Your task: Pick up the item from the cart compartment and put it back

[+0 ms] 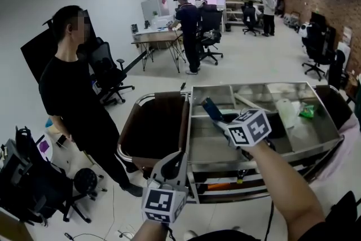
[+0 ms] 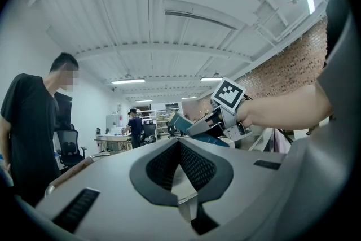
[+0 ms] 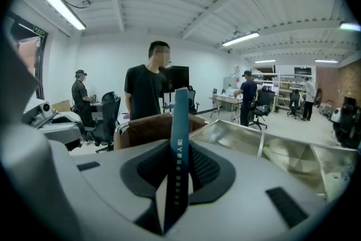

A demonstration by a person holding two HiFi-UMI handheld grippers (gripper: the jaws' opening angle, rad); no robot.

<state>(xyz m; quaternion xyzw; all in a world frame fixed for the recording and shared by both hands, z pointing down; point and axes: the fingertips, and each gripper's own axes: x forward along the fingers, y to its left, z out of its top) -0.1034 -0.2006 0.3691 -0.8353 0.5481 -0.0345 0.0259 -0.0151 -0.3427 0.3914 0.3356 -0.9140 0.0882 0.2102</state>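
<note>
The item is a thin teal-blue box [image 1: 209, 108], and my right gripper [image 1: 219, 119] is shut on its lower end. It hangs tilted over the near left compartment of the steel cart [image 1: 307, 86]. In the right gripper view the box [image 3: 180, 132] stands edge-on between the pads, rising from my right gripper [image 3: 178, 180]. My left gripper [image 1: 176, 162] is low at the cart's front left corner, jaws together and holding nothing. From the left gripper view, my left gripper [image 2: 179, 165] points up at the right gripper [image 2: 210, 125] and the box [image 2: 178, 122].
A brown bin [image 1: 152, 124] hangs on the cart's left end. Compartments to the right hold a white roll [image 1: 288, 111] and a green packet [image 1: 307, 112]. A person in black [image 1: 67, 93] stands left of the cart, among office chairs [image 1: 110, 73]. Desks and other people are at the back.
</note>
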